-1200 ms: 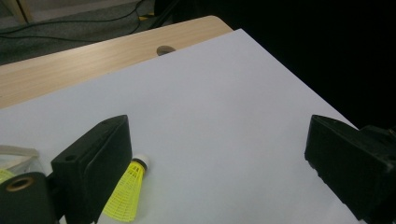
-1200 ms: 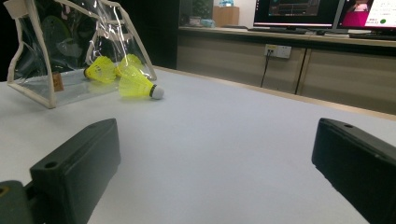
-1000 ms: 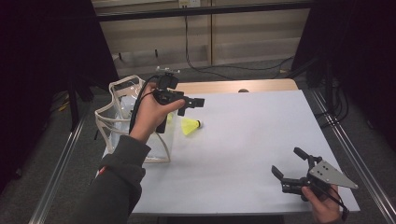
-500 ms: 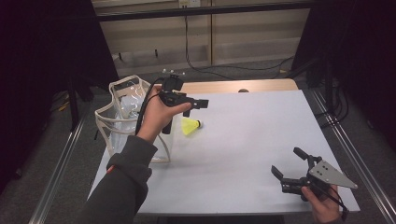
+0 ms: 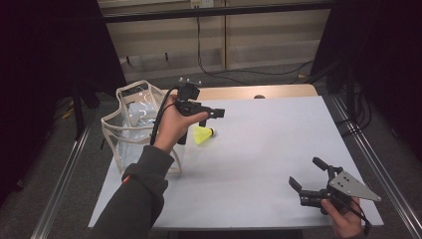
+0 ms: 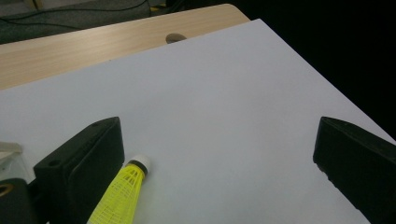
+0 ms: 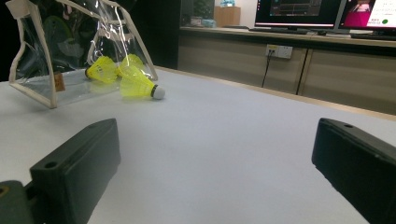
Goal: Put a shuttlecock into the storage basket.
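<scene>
Above the white table (image 5: 259,164), the left gripper (image 5: 217,113), jaws wide apart, hovers beside a yellow feathered shuttlecock (image 5: 203,134); the right gripper (image 5: 306,175) rests equally agape.

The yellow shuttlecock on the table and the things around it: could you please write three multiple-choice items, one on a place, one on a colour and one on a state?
1. Where does the shuttlecock on the table lie?
A. just right of the clear bag
B. at the table's right edge
C. inside the bag

2. What colour is its skirt?
A. white
B. yellow
C. red

3. How do the jaws of the left hand-held gripper stand?
A. shut on the shuttlecock
B. shut on nothing
C. open

Answers: 1 A, the high view shows it on the white surface beside the bag; 2 B, it is bright yellow with a white tip; 3 C, the left gripper view shows a wide gap between the jaws.
</scene>
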Demonstrator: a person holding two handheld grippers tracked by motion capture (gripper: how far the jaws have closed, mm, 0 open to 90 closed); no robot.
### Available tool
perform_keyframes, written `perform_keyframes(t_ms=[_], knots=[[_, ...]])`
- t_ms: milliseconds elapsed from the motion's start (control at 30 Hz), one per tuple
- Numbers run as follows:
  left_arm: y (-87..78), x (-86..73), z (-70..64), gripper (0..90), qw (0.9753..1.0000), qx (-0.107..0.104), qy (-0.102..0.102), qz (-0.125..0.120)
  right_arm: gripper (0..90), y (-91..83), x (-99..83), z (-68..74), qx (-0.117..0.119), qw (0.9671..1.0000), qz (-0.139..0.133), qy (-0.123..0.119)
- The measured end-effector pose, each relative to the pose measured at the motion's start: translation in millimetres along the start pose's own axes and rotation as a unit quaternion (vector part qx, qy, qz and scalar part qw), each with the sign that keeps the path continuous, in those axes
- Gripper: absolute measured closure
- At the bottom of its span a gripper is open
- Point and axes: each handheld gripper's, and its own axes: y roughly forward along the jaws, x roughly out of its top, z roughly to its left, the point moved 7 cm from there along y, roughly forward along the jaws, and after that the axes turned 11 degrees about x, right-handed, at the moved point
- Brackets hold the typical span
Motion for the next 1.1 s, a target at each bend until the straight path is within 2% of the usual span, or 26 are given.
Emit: perform_keyframes(t_ms=[300, 600, 1100], knots=[[10.0, -6.7, 0.2, 1.8, 0.9999, 0.005, 0.001, 0.011, 1.1, -0.2, 0.0, 0.2, 0.001, 1.0000, 0.000, -0.001], [17.6, -11.0, 4.9, 1.4, 0.9998, 0.014, -0.010, 0.013, 1.1, -0.2, 0.1, 0.2, 0.001, 1.0000, 0.000, -0.001], [29.8, -21.1, 8.2, 1.8, 0.9994, 0.024, -0.004, 0.025, 1.1, 0.1, 0.3, 0.3, 0.001, 1.0000, 0.000, 0.000]])
